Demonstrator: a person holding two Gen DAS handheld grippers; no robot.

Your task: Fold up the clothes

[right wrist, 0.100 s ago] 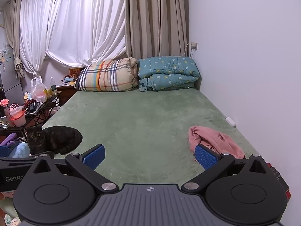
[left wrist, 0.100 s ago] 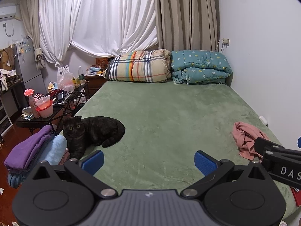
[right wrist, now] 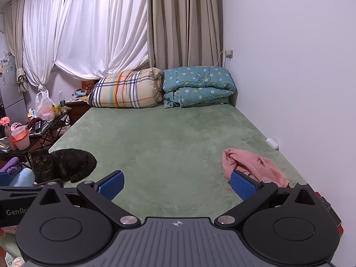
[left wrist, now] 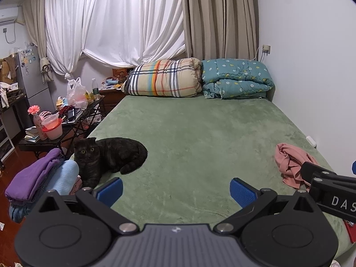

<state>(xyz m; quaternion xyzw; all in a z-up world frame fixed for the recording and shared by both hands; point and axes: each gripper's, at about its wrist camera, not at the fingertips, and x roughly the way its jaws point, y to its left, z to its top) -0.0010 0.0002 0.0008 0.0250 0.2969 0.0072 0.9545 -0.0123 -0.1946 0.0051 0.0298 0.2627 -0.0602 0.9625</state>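
Nearest, the left gripper (left wrist: 176, 190) and the right gripper (right wrist: 176, 187) both hover above the near end of the green bed (left wrist: 200, 133), each with its blue-padded jaws spread wide apart and holding nothing. Just beyond, a crumpled pink garment (right wrist: 251, 166) lies on the bed's right side near the wall, while a dark cat (left wrist: 106, 155) rests at the left edge beside a stack of folded clothes (left wrist: 37, 178). Farthest, two rolled quilts (left wrist: 195, 77) sit at the head

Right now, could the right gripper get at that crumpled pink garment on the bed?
Probably yes. The pink garment lies loose on the green bed just ahead of the right gripper, whose fingers are spread and empty. Nothing lies between them, and the cat is far off on the other side.
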